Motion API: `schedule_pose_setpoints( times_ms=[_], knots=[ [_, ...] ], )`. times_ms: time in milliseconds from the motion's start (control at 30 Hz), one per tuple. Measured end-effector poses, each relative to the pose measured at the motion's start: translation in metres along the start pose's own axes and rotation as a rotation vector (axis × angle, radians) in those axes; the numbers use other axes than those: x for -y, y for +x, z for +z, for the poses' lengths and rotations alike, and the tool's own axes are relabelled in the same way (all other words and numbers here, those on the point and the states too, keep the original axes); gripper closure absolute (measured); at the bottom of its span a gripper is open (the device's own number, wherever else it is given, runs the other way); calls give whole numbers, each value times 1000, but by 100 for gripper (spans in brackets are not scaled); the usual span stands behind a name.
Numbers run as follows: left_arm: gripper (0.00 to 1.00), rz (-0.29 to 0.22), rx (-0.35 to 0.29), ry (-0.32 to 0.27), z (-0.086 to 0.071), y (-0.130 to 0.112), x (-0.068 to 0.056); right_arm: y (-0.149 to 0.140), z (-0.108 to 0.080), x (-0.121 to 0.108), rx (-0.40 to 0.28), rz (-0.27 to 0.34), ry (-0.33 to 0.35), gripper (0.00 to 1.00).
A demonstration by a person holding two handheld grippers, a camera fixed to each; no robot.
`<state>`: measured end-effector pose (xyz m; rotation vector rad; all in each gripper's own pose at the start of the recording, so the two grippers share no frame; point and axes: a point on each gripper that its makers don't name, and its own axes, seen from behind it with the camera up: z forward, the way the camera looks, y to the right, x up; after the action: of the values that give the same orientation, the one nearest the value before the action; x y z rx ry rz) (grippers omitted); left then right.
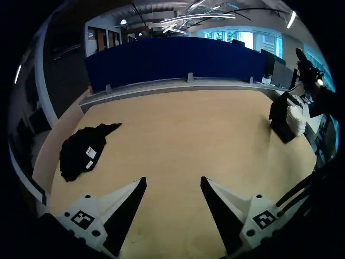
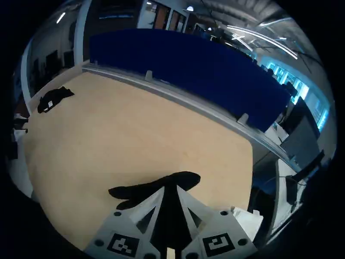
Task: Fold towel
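Observation:
A black towel (image 1: 82, 151) with white tags lies crumpled on the wooden table (image 1: 185, 129) at the left, ahead of my left gripper (image 1: 172, 179). That gripper is open over bare wood, with nothing between its fingers. The same crumpled towel (image 2: 54, 98) is far off at the left in the right gripper view. My right gripper (image 2: 170, 188) is shut on a second black towel (image 2: 172, 180) near the table's right end. That cloth spreads out past the fingertips and fills the gap between the fingers.
A blue partition (image 1: 172, 60) with a grey rail (image 1: 172, 86) runs along the table's far edge. A black container with white cloths (image 1: 286, 118) stands at the right end. Dark monitors (image 2: 302, 129) stand beyond the right edge. White material (image 2: 248, 218) lies beside my right gripper.

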<state>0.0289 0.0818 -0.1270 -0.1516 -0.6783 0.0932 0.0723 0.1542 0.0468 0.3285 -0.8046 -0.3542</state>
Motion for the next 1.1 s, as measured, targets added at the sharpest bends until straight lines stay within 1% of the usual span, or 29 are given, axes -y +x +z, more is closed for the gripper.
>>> schedule_pose_setpoints(
  times_ms=[100,267,467,567,733,1100],
  knots=[
    [7,4,0,-4,1,1,-3,-22,-5,-7,19,20,-13,96],
    [7,13,2,-12,3,2,-9,-68,-14,-19,71,54,-38,96],
    [7,26,9,-20,3,0,-16,-125,-19,-25,142,96,-61,96],
    [7,35,10,-20,2,0,-17,-150,-18,-25,175,118,-69,96],
    [7,47,10,-14,-1,0,-17,-183,-12,-23,219,159,-82,96],
    [7,62,11,8,-8,-1,-12,-233,5,-22,301,240,-109,96]
  ],
)
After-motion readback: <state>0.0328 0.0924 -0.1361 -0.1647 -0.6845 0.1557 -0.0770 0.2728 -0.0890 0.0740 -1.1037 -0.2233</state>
